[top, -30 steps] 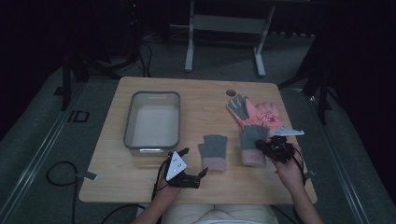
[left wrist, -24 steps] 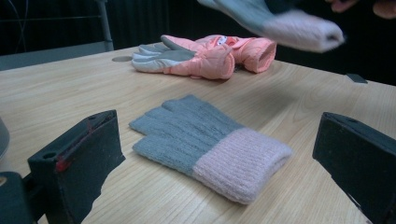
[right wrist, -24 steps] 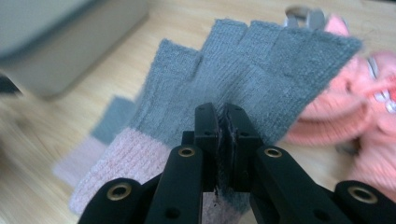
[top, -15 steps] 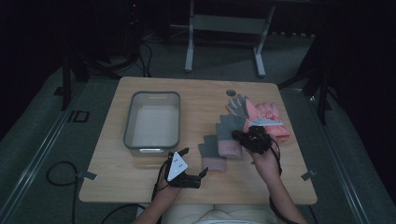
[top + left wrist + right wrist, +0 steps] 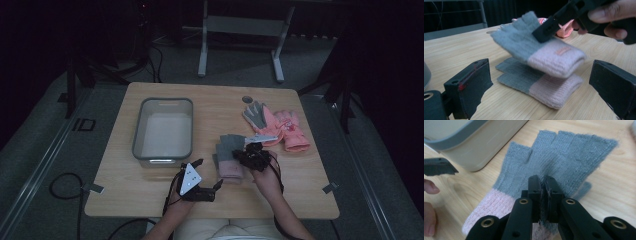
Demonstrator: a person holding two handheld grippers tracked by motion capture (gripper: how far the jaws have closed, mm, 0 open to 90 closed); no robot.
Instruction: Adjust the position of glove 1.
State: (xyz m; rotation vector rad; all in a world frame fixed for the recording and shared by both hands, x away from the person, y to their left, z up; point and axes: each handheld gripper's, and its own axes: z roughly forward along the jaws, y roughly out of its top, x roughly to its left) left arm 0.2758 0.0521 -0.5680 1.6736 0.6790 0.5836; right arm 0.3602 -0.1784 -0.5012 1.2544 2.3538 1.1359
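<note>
No legible text, number or brand in any view. The held glove (image 5: 541,51) carries a small orange tag (image 5: 563,51) on its pink cuff; its lettering is too blurred to read.

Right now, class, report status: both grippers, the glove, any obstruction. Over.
Right gripper shut on grey-and-pink knitted fingerless glove, held above its twin. Left gripper open, idle. Nothing in the way.

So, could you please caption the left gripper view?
Right hand-held gripper carries a grey-pink glove above its mate.
</note>
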